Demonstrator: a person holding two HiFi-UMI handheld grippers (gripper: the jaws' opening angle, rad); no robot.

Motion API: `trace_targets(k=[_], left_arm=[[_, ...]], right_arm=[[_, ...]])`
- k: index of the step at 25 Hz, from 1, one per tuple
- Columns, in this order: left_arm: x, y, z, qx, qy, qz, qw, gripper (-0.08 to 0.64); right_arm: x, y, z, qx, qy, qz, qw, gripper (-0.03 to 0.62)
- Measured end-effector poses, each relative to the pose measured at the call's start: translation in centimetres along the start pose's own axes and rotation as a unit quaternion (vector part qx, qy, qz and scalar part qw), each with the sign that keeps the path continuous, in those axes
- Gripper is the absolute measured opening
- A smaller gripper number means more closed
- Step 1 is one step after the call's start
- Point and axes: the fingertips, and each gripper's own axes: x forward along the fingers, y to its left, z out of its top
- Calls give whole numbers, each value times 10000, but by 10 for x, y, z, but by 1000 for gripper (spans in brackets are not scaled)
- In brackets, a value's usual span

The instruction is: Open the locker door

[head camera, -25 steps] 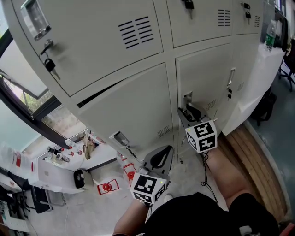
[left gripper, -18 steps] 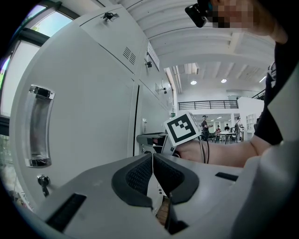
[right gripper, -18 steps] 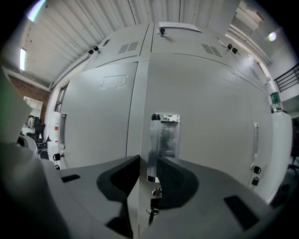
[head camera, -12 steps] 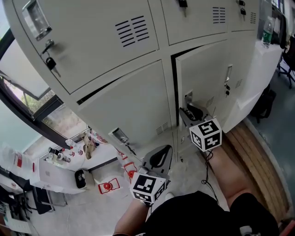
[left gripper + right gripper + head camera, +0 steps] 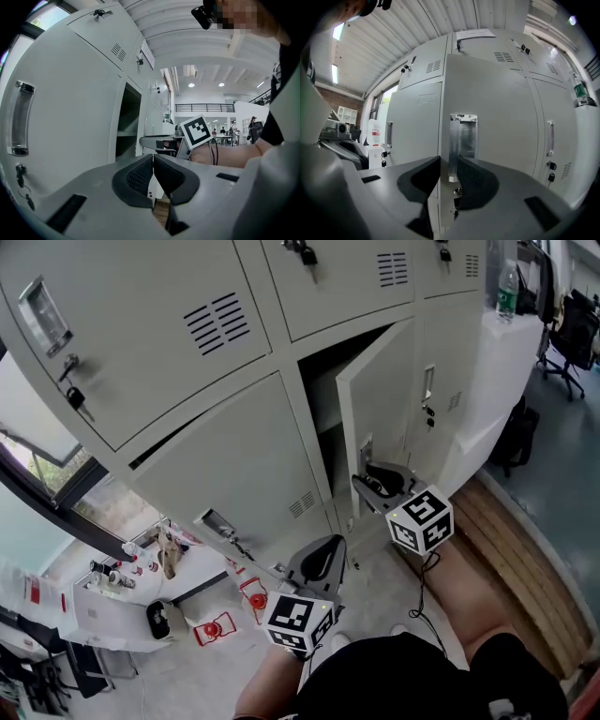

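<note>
Locker bank (image 5: 234,456), grey, several doors with vent slots. Locker door (image 5: 380,409), the task item, lower row, stands ajar with its hinge side to the right; a dark compartment (image 5: 323,399) shows just left of the door's free edge.

Right gripper (image 5: 370,482) is at the door's free edge, low on the door. In the right gripper view, its jaws (image 5: 449,168) are closed on the door's chrome handle (image 5: 461,138), one pad on each side.

Left gripper (image 5: 321,559) is left of and below the door, well apart from it and touching nothing. In the left gripper view, the pads (image 5: 140,176) are together with nothing between them.

Keys (image 5: 429,414) hang on the next door, just right of the open door. Green bottle (image 5: 507,292) stands on top of a cabinet, far right of the door.
</note>
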Motion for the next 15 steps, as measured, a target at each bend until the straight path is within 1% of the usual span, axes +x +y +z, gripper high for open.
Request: trace_targets(k=[11, 15], left_arm=[[20, -34, -1, -20, -5, -538, 9986, 20], [28, -45, -2, -30, -6, -707, 9975, 20]], right_arm=[[-57, -11, -8, -97, 32, 364, 9993, 169], [-74, -18, -11, -139, 56, 401, 9991, 173]])
